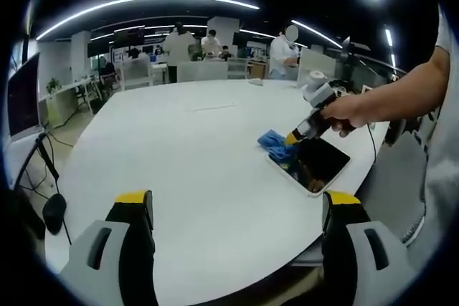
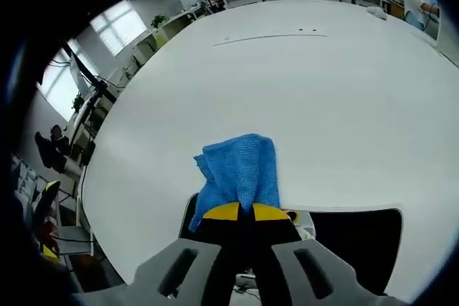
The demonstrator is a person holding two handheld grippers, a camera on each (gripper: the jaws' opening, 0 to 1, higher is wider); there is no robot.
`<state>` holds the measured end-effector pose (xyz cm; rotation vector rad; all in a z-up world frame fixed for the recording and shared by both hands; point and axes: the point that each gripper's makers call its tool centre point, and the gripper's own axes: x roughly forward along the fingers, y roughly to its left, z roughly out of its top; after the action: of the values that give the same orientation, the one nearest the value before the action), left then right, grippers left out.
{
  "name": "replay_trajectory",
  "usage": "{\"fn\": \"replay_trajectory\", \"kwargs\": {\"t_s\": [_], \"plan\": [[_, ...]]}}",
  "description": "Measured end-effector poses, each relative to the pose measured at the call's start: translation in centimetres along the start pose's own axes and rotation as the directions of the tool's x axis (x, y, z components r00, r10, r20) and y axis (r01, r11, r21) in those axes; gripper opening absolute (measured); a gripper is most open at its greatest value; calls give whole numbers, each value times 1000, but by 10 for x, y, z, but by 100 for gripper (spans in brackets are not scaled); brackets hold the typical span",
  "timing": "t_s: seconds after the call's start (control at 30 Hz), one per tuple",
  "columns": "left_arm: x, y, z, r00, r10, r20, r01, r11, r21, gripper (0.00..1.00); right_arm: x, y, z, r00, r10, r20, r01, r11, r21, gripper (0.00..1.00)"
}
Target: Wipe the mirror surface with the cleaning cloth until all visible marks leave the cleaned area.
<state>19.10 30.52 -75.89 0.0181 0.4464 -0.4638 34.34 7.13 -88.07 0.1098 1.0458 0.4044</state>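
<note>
Left gripper view: the left gripper (image 1: pixel 240 209) hangs over the near edge of the white counter (image 1: pixel 179 148), jaws spread wide, nothing between them. Across the counter to the right, a person's hand (image 1: pixel 351 111) holds the right gripper (image 1: pixel 292 139), its tips pressed down onto the blue cleaning cloth (image 1: pixel 276 145). The cloth sits on the far corner of the mirror (image 1: pixel 319 163), a dark rectangle with a pale frame lying flat near the counter's right edge. People stand at desks in the background.

Right gripper view: the right gripper (image 2: pixel 239 212) has its yellow-tipped jaws drawn close together, pinching the near edge of the cleaning cloth (image 2: pixel 240 170). The cloth is bunched, partly over the left end of the mirror (image 2: pixel 358 238) and partly out onto the counter (image 2: pixel 287 91). The mirror's dark surface runs off to the right of the jaws. Whether marks remain on it cannot be told.
</note>
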Motion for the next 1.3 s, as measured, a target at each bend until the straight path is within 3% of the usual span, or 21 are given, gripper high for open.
{"fn": "replay_trajectory", "kwargs": {"t_s": [1.03, 1.3], "plan": [[0, -5, 2, 1000, -11, 20, 11, 1000, 8, 98, -23, 15, -36, 1000, 14, 10, -14, 1000, -16, 0], [-1, -8, 4, 1000, -10, 21, 10, 1000, 10, 98, -20, 14, -44, 1000, 27, 0, -27, 1000, -12, 0]]}}
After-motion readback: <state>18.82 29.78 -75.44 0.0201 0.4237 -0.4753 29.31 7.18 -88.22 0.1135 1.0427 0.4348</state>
